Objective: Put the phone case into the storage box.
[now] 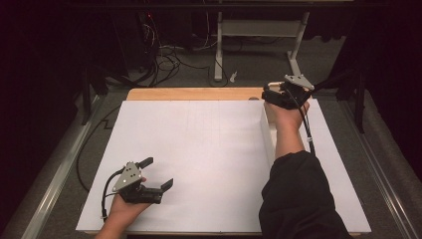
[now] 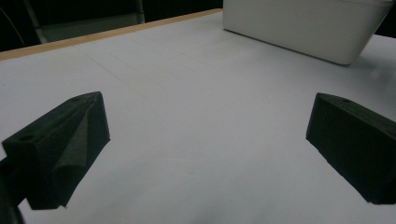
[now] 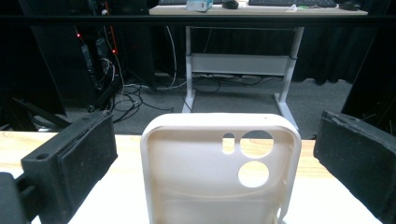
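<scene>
Standing upright between the gaping right tool (image 3: 215, 154), a phone case (image 3: 219, 172); left tool (image 2: 205, 149) agape.

The case (image 3: 219, 172) stands between the right tool's (image 3: 219, 163) jaws, and its lower part is cut off by the bottom edge of the right gripper view, so what it rests on cannot be told. In the high view the right hand (image 1: 287, 115) and sleeve (image 1: 298, 199) hide it. Beyond the left tool (image 2: 205, 140), the box (image 2: 303, 28) is cut off by the top and right edges.
</scene>
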Available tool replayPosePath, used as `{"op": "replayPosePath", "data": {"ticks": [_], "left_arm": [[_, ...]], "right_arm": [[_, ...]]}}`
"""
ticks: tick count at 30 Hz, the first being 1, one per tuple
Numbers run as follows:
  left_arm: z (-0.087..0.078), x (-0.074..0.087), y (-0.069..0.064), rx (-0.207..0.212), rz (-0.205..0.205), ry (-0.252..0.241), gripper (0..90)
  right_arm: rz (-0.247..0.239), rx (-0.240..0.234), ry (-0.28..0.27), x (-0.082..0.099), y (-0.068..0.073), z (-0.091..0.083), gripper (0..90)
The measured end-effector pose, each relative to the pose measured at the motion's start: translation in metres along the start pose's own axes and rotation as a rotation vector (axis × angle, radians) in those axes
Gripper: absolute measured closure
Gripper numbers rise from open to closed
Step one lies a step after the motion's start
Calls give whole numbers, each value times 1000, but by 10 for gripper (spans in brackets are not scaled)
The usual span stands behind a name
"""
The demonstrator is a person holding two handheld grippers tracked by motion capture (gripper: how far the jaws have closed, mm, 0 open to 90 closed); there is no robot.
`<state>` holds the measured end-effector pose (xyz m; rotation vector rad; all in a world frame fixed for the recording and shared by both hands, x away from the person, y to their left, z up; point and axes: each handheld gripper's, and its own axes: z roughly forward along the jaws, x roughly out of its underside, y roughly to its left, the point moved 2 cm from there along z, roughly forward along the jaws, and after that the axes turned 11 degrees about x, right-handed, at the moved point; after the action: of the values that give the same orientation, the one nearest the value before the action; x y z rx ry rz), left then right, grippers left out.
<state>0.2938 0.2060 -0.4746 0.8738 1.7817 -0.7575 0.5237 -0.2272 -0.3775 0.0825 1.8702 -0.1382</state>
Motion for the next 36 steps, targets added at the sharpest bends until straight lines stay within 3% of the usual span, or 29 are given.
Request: {"op": "replayPosePath", "data": {"ticks": [14,25,36], "left_arm": [[1,0,1,-8,9,24,7],[1,1,3,-17,1,28,7],[3,1,2,-27,18,52,7]], "right_arm": [[0,-32,18,9,0,-15,0],[-4,-58,28,12,-9,-32,0],[-19,-83,24,14,-15,-47,0]]}}
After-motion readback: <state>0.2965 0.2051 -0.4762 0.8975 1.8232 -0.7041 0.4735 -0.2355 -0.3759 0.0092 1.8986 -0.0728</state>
